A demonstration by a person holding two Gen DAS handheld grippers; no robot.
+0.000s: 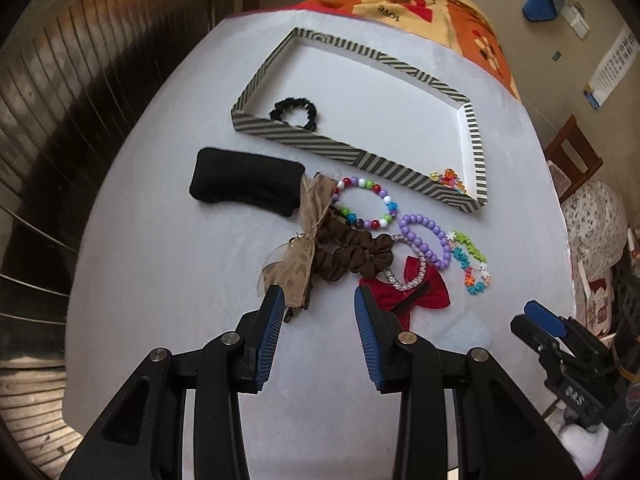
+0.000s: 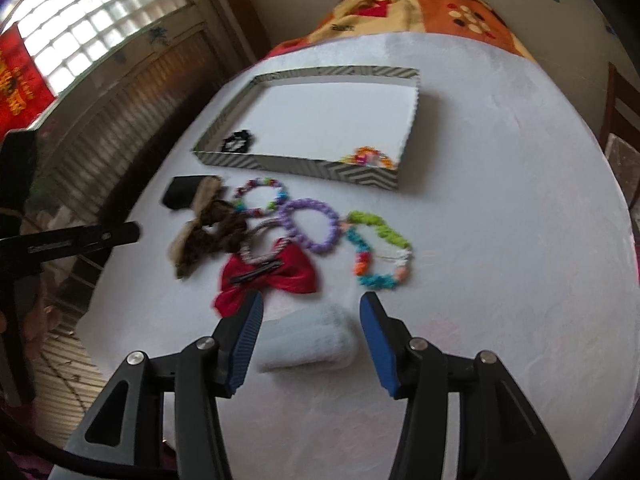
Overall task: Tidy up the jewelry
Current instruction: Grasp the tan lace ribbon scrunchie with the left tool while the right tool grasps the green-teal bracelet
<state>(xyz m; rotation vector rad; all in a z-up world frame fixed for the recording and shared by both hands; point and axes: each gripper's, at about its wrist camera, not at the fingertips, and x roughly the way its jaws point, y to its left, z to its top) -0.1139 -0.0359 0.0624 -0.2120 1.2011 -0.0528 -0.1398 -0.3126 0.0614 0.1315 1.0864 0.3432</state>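
Working over a white table (image 1: 160,280): the striped tray (image 1: 304,138) sits at the far side, loose pieces piled on the near side between tray and grippers. In the tray already: black scrunchie (image 1: 293,111) at its left corner, small colourful bead piece (image 1: 448,179) at its right corner. The rest of it is bare.

Still out, largest first: black pad (image 1: 244,184) left of the pile, brown scrunchie (image 1: 352,254) with a tan ribbon bow (image 1: 298,256) lying over it, red bow (image 2: 268,276), a pale folded cloth (image 2: 308,340), then the purple bead bracelet (image 2: 308,226), multicolour bead bracelet (image 1: 366,204), flower-bead bracelet (image 2: 380,256) and a sparkly band (image 1: 404,276) half under the red bow.

Left gripper (image 1: 320,300): jaws spread, nothing between the pads, tips just short of the tan bow and brown scrunchie. Right gripper (image 2: 310,308): jaws spread and empty, pale cloth directly below the gap, red bow just beside its left pad. The right view is blurred, so fine contact is unclear.

Judgement: each hand is lining up a pick.

- Pieces overlap, so take top or outer items first: flower-bead bracelet on the right, tan bow on the left.
- Pinch one strand or fold only, and lift straight up so neighbours don't drag.
- Drop into bare tray floor, apart from what's there.
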